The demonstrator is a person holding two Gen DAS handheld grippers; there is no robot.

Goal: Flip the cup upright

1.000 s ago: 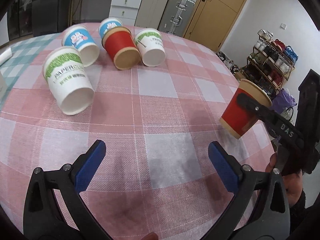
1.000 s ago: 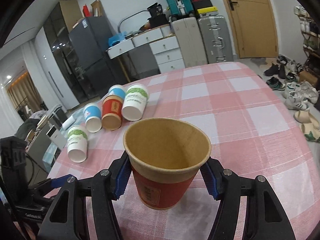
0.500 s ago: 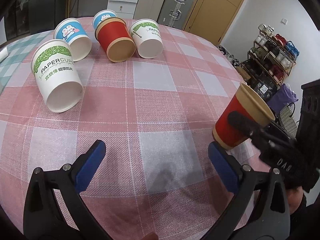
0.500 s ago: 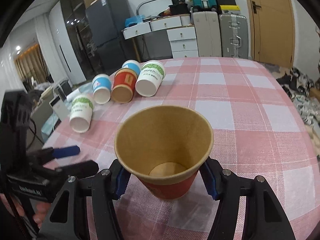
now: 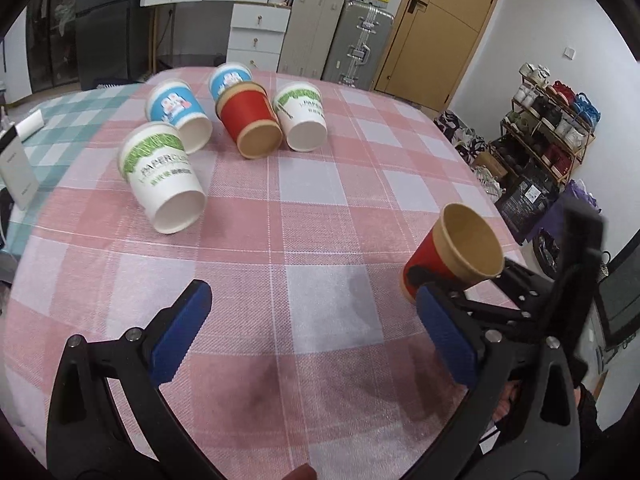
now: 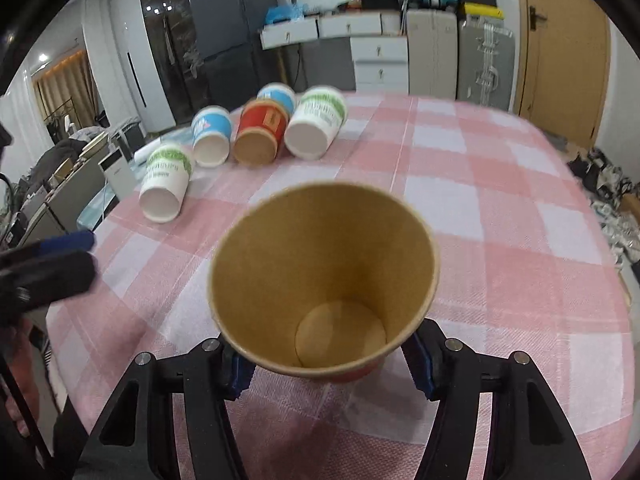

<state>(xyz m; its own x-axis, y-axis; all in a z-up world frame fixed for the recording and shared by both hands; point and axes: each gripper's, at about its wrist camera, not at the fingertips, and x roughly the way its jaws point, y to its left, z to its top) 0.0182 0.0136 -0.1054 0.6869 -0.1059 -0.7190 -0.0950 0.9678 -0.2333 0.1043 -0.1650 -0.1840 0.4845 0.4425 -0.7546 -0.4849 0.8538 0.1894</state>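
Through the left wrist camera I see my left gripper [image 5: 312, 332] with its blue fingers [image 5: 180, 330] spread wide apart and nothing between them, hanging over the near part of the tabletop [image 5: 312, 208] with its pink checked cloth. At the right, the red cup [image 5: 456, 256] sits mouth-up but leaning, clamped low on its body by my right gripper [image 5: 436, 284]; I cannot tell from here whether its base touches the cloth. At the far left five more cups lie on their sides: a white and green cup [image 5: 164, 178] nearest, a blue cup [image 5: 180, 116] beyond it, a second red cup [image 5: 250, 126] just beside another white and green cup [image 5: 302, 118], and one more blue cup [image 5: 230, 76] behind them. Drawers [image 5: 256, 28], suitcases [image 5: 340, 36] and a door [image 5: 440, 28] stand along the far wall, with a shoe rack [image 5: 548, 128] at the right.

Through the right wrist camera the red cup [image 6: 324, 280] fills the near centre, its brown inside and round bottom open to me. My right gripper [image 6: 326, 364] is closed against its sides, the blue fingers [image 6: 418, 362] pressing low on the wall. The left gripper [image 6: 60, 252] pokes in at the left edge, blurred. The five fallen cups lie in a loose row at the far left of the tabletop [image 6: 520, 240], mouths toward me.
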